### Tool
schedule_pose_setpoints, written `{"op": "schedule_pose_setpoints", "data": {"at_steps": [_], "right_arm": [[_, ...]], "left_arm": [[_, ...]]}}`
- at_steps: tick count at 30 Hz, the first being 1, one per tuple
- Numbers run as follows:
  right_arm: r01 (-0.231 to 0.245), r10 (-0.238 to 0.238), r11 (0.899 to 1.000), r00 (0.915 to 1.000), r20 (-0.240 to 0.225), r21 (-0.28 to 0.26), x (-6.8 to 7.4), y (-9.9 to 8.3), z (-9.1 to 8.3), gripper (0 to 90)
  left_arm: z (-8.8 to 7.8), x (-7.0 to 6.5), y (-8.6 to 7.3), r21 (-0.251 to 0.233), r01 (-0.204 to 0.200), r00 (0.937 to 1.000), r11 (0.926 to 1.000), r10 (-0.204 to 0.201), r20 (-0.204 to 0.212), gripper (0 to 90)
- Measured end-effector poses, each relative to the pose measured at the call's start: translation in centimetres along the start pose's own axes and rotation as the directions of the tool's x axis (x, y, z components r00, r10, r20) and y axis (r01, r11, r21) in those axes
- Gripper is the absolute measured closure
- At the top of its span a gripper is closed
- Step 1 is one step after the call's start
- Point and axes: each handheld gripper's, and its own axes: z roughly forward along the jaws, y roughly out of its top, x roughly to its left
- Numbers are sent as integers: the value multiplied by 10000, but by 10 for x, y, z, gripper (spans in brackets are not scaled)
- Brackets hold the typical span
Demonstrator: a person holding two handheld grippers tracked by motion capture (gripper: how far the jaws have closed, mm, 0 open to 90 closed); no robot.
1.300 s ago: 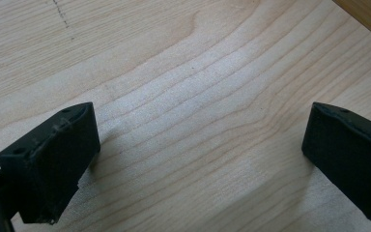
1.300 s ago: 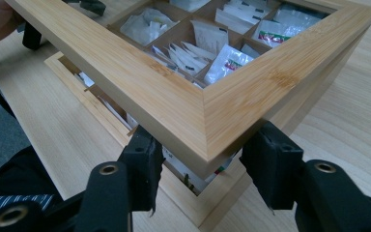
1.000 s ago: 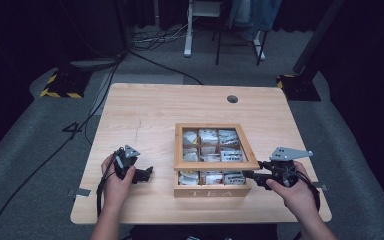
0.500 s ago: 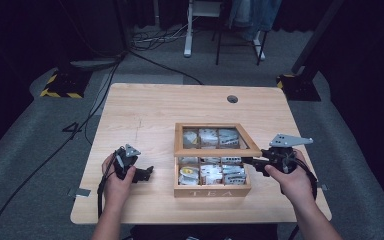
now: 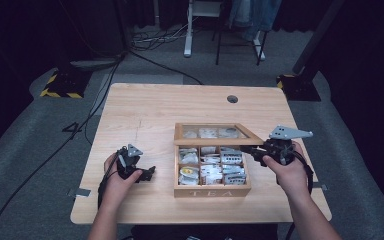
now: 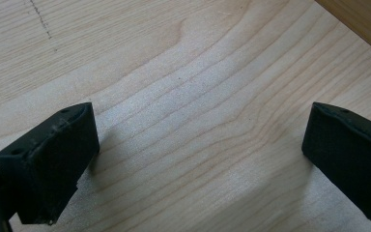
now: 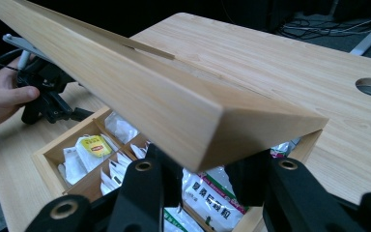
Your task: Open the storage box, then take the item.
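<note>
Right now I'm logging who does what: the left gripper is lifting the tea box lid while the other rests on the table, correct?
Not quite: the right gripper lifts the lid of the tea box; the left gripper rests on the table, as the high view shows.

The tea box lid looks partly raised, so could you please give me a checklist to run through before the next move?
1. Right gripper closed on the lid corner: ok, jaws have just been closing on it.
2. Lid lifted off the tea box: ok, front edge raised, packets showing.
3. Left gripper clear of the box: ok, jaws open over bare table.
4. Tea bags below the rim: cannot tell.
5. Box steady without a second hold: cannot tell.
6. Space behind for the lid to swing: ok.
</note>
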Motion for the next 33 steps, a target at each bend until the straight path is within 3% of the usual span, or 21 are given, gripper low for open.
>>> {"op": "schedule_pose_setpoints", "data": {"at_steps": [4, 20, 23, 27, 29, 33], "right_arm": [[101, -102, 9999, 9999, 116, 68, 1, 2, 0, 695], [530, -488, 9971, 9959, 765, -541, 8, 9, -7, 710], [545, -493, 9965, 9954, 822, -628, 9, 8, -7, 710], [543, -490, 9964, 9955, 809, -647, 9, 8, -7, 710], [536, -481, 9963, 9955, 812, -668, 9, 8, -7, 710], [581, -521, 9956, 9953, 816, -739, 8, 9, -6, 709]], "left_arm": [[0, 0, 0, -1, 0, 10000, 10000, 0, 2, 1], [0, -3, 0, -23, 131, 9997, 9999, -131, -192, 7], [-2, -6, -1, -164, 174, 9996, 9997, -178, -228, 42], [-7, -7, 0, -202, 109, 9992, 9997, -116, -379, 196], [-13, -7, 0, -183, 179, 9982, 9997, -189, -567, 155], [-23, -8, 3, -622, 443, 9983, 9971, -465, -347, 174]]}}
